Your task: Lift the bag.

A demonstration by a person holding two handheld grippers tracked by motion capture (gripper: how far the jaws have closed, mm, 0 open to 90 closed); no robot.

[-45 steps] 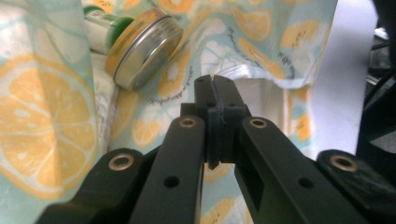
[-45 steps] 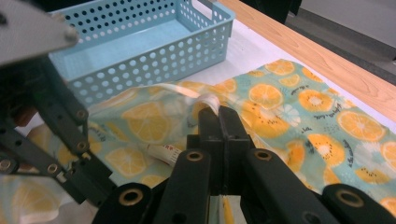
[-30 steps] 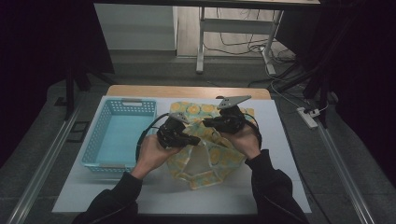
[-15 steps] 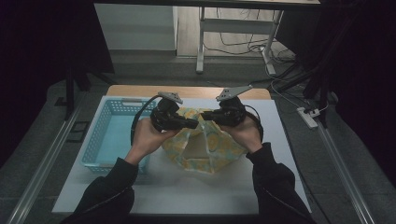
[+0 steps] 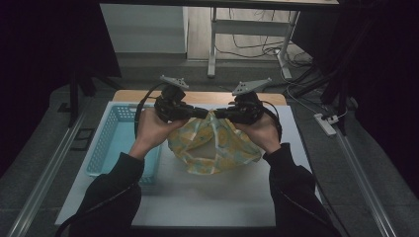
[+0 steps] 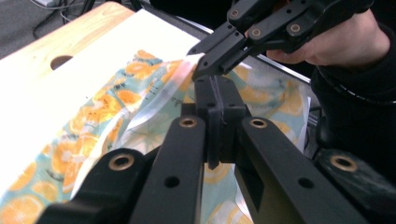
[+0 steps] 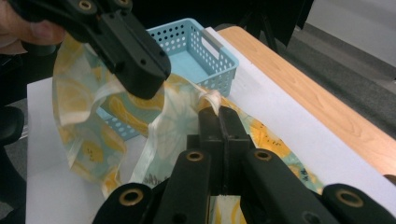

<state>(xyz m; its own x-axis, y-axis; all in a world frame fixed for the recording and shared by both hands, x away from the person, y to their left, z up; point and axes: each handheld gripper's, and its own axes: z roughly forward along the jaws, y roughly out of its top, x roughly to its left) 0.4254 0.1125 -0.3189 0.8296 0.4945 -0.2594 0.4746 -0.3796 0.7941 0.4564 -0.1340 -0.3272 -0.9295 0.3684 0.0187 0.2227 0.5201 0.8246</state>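
An orange-patterned cloth (image 5: pixel 212 145) is held above the white table (image 5: pixel 197 197), right of the blue basket (image 5: pixel 114 148). Its top edge is pinched by the clenched left gripper (image 5: pixel 202 113) and the clenched right gripper (image 5: pixel 217 114).

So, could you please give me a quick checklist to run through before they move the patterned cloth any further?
1. Left hand-held gripper shut on the cloth: ok, jaws pinch its top edge.
2. Right hand-held gripper shut on the cloth: ok, fabric shows between the closed jaws.
3. Grippers apart from each other: cannot tell, their tips nearly meet.
4. Cloth lifted off the white mat: not ok, its lower part rests on the mat.
5. Blue basket free to receive it: ok, nothing visible inside.
6. Cloth clear of the basket rim: cannot tell, the left hand hides it.
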